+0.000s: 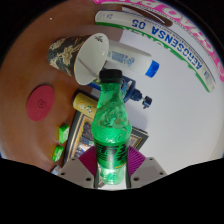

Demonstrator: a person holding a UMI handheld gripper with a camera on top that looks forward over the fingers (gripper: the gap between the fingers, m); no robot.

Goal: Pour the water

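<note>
While I look forward along the fingers, I see my gripper (112, 168) clamped on a green bottle (111, 128), its two pink pads (92, 158) pressed against the lower body from either side, so the jaws are closed only as far as the bottle's width allows. I hold the bottle upright, rising between the fingers, with its green cap (110, 77) on and a paper label around its base. Under it lies a brown table (30, 65). Just beyond the cap stands a white funnel-shaped cup (93, 52), tilted, resting on or against a patterned paper cup (68, 50); I cannot tell which of the two carries the other. Beside the bottle on one side lies a yellowish cylinder (85, 100), and farther out on the bare table sits a flat pink disc (40, 102). Closer to the fingers on that same side are small yellow-green clips (63, 135), too small for me to identify. On the other side I see a clear bottle with a blue cap (151, 68) lying near a large white printed sheet (180, 45) with green and magenta lettering that covers the far edge of the table.
</note>
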